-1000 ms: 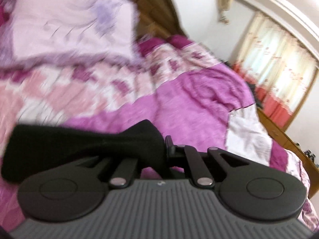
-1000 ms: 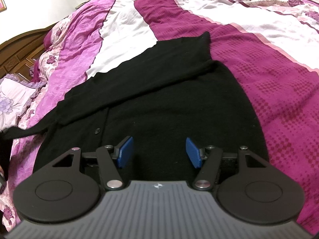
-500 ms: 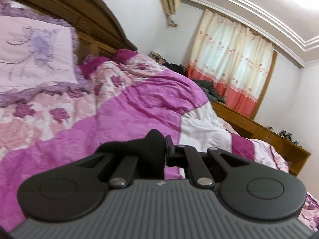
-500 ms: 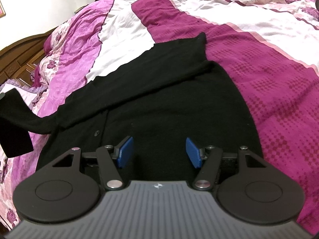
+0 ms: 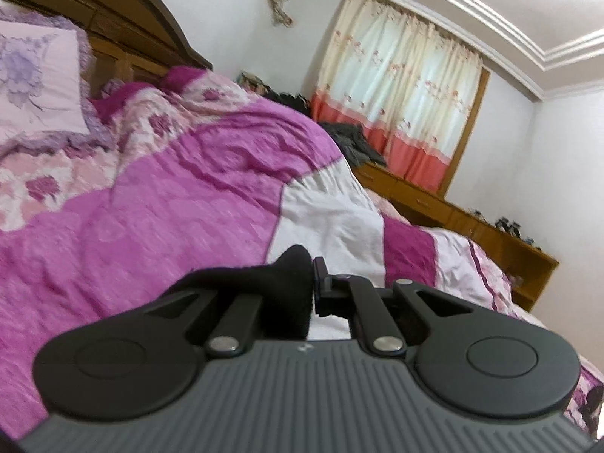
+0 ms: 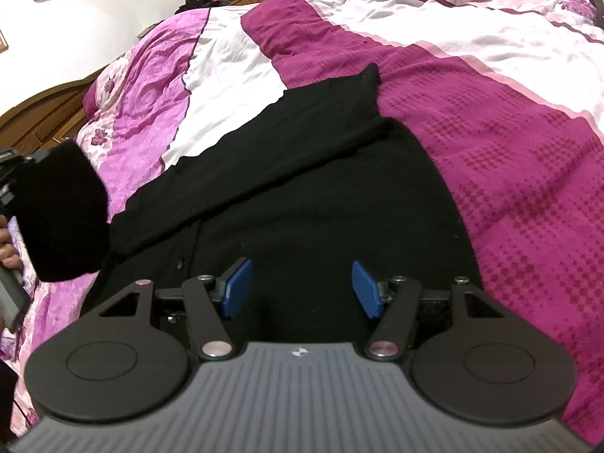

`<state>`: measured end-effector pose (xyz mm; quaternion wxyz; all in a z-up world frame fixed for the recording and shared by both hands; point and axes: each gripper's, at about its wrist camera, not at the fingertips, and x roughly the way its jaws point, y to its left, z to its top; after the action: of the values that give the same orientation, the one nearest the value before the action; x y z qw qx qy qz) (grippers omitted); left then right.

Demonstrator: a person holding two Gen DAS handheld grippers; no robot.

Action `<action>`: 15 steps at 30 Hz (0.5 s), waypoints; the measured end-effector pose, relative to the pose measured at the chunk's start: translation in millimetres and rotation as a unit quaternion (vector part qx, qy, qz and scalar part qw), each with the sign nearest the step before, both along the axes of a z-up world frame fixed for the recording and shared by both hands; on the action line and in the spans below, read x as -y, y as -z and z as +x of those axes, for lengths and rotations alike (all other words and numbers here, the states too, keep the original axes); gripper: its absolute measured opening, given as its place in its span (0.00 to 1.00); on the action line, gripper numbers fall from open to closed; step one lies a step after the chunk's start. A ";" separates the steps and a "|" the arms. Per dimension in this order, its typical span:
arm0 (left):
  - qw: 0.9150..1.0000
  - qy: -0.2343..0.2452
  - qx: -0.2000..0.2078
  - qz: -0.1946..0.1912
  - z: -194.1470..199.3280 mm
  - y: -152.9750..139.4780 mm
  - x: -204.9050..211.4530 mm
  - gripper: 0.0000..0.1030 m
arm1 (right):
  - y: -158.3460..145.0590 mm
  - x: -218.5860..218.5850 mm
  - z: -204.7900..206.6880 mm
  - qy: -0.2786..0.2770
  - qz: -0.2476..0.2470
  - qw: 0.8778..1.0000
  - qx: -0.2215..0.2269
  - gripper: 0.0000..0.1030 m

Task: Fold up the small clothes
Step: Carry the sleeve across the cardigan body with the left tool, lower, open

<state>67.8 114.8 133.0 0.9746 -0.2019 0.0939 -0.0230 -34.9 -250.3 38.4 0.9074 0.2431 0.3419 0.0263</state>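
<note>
Left claw (image 5: 311, 287) pinches black garment's (image 6: 302, 196) sleeve (image 5: 279, 290).

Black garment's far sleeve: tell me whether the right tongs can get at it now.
Probably yes: the right tongs are open above the black garment, and nothing covers the far sleeve lying across it.

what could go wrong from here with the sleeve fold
The left gripper pinches only the cuff end of the black sleeve, so it could slip free mid-fold. The right gripper hangs open above the black cardigan, holding nothing down, so pulling the sleeve may drag the body out of shape.
</note>
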 end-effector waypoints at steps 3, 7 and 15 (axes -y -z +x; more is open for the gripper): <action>1.000 0.015 -0.019 0.006 7.6 11.0 16.4 0.07 | -0.1 3.3 -0.5 0.003 0.004 1.000 0.003 0.64; 0.998 0.035 -0.044 0.018 15.0 26.5 35.5 0.07 | 1.3 9.5 -0.4 0.008 0.010 1.000 0.003 0.64; 0.992 0.067 -0.103 0.039 27.8 60.8 62.6 0.07 | 4.4 19.8 1.5 0.015 0.026 1.000 0.006 0.64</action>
<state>95.5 52.2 72.2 0.9632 -0.1584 0.2078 -0.0636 -33.4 -270.0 33.9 0.9032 0.2710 0.3322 0.0232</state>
